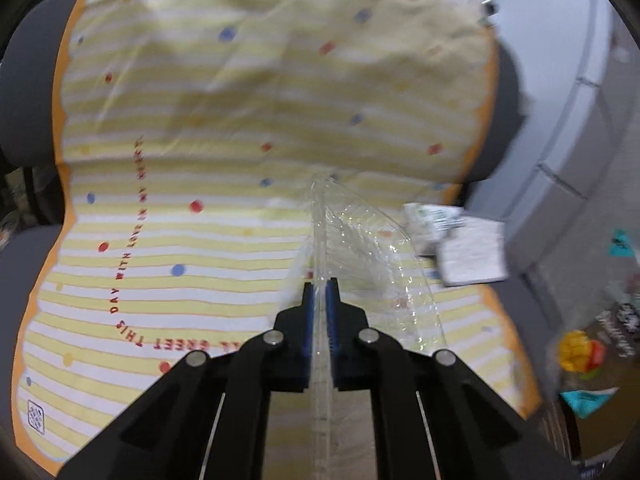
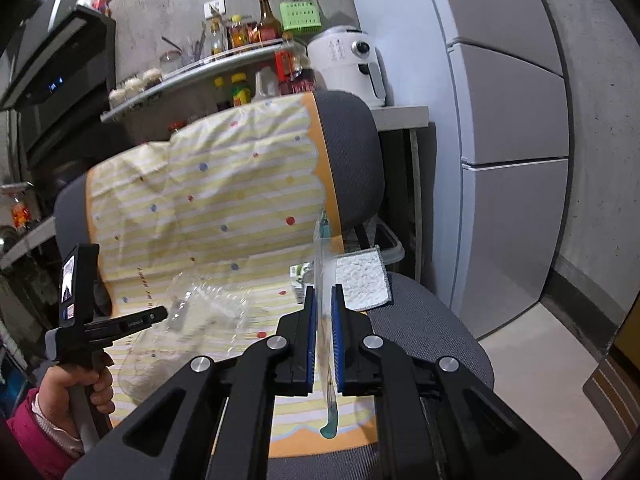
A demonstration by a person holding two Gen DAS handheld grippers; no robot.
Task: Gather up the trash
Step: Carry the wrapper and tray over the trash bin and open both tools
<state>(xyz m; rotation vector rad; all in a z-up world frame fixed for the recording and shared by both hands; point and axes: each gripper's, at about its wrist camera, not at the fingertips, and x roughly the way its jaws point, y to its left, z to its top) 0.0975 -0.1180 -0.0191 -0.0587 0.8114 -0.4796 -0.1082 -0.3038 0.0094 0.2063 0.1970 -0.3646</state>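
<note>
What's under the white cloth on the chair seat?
The white cloth lies partly on the striped sheet and partly on the grey seat, beside a small green-white packet. Anything beneath is hidden.

Printed cloth [image 1: 248, 128] on chair: one curved line of red capitals, seen inverted in the left wrist view; legible portion reads "GREET THIS DAY WITH LOVE IN MY", with the first and last words blurred. Same cloth, near corner: small square code mark [image 1: 36, 417], pattern not decipherable. Bottle labels on shelf [image 2: 192, 72], right wrist view: too small to read.
</note>
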